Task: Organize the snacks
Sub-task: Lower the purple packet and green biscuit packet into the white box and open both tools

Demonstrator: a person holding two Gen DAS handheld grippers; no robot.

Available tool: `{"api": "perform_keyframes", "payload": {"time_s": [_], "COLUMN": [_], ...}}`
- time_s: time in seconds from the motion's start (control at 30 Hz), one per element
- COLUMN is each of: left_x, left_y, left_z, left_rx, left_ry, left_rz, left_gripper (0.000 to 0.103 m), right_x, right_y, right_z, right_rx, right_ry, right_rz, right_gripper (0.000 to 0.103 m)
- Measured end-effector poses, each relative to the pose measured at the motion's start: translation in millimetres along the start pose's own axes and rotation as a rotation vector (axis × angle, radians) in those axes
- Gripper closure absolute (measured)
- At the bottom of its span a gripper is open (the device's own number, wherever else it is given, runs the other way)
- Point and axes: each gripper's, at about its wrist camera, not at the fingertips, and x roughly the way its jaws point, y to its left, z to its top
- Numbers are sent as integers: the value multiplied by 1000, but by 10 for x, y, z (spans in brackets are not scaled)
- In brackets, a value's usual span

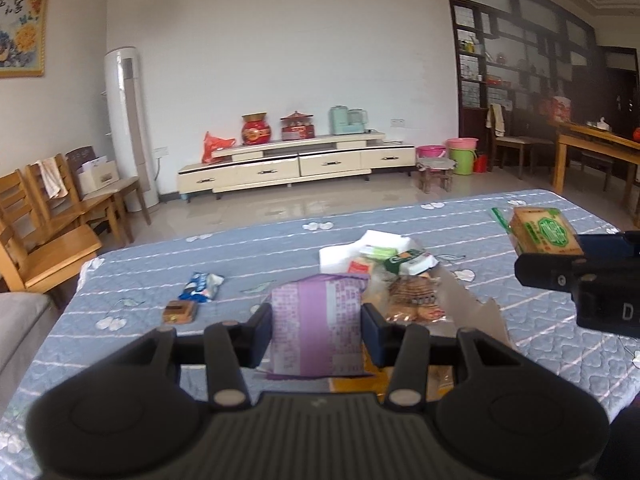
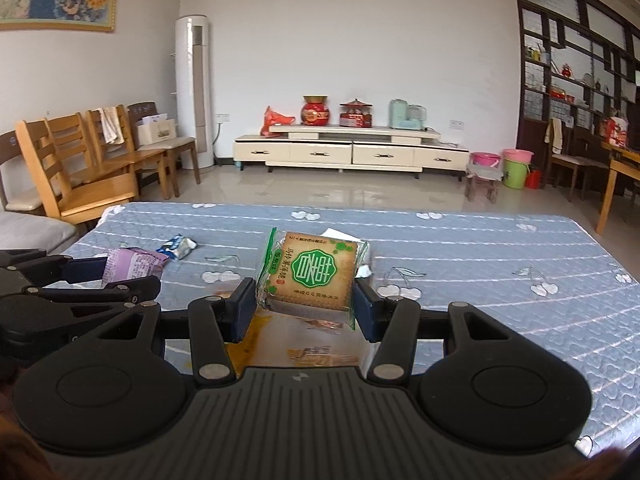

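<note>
My left gripper [image 1: 316, 320] is shut on a purple snack packet [image 1: 316, 328], held upright above the blue quilted table [image 1: 160, 248]. My right gripper [image 2: 305, 300] is shut on a clear-wrapped biscuit pack with a green emblem [image 2: 316, 270]; the same biscuit pack [image 1: 544, 230] shows at the right of the left wrist view. The purple packet [image 2: 134, 264] and left gripper appear at the left of the right wrist view. Just past the left gripper lies a pile of mixed snacks [image 1: 400, 276] on torn paper wrapping. A blue-white packet [image 1: 202, 286] and a small brown packet [image 1: 180, 311] lie apart to the left.
Wooden chairs [image 1: 52, 216] stand past the table's left edge. A grey cushion [image 1: 20, 320] lies at the near left. A white TV cabinet [image 1: 296, 164] and a tall white air conditioner [image 1: 128, 120] stand by the far wall. A wooden table [image 1: 596, 148] is at the far right.
</note>
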Motion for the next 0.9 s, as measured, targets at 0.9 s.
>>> {"api": "perform_keyframes", "payload": {"time_s": [0.9], "left_x": [493], "left_y": [-372], "left_z": [46], "left_rx": [29], "left_ry": [37], "left_rz": [-117], "left_gripper": [57], "right_x": [552], "right_y": [-71], "right_z": [16], "right_rx": [1], "right_ry": [81], "right_rz": [-20], "right_gripper": [39]}}
